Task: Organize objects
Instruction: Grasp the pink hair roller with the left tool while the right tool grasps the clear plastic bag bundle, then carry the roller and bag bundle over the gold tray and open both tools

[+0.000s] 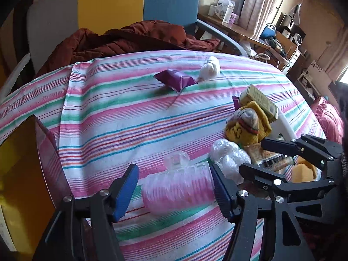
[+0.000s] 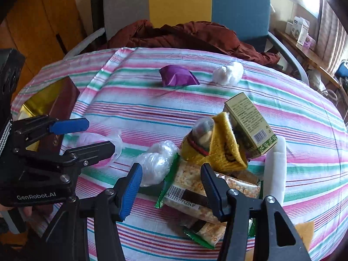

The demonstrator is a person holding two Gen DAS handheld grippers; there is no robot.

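Observation:
On the striped cloth (image 1: 130, 113) lies a clear ribbed plastic roll (image 1: 178, 187) between the blue pads of my left gripper (image 1: 175, 192). The right pad is against its end, while a strip of cloth shows at the left pad. My right gripper (image 2: 170, 191) stands open over a green-edged cracker packet (image 2: 184, 191), its pads not pressing it. Behind the packet are a yellow knit sock (image 2: 219, 148), an olive box (image 2: 250, 121) and a crumpled clear bag (image 2: 156, 163). Further back lie a purple packet (image 1: 175, 80) and a white wad (image 1: 209, 68).
A dark red box (image 2: 63, 100) with a gold inside stands at the table's left edge. A rust-red jacket (image 1: 130, 39) lies on the chair behind the table. A white rim (image 2: 275, 167) runs beside the pile, and a yellow sponge (image 2: 304, 230) lies near the right edge.

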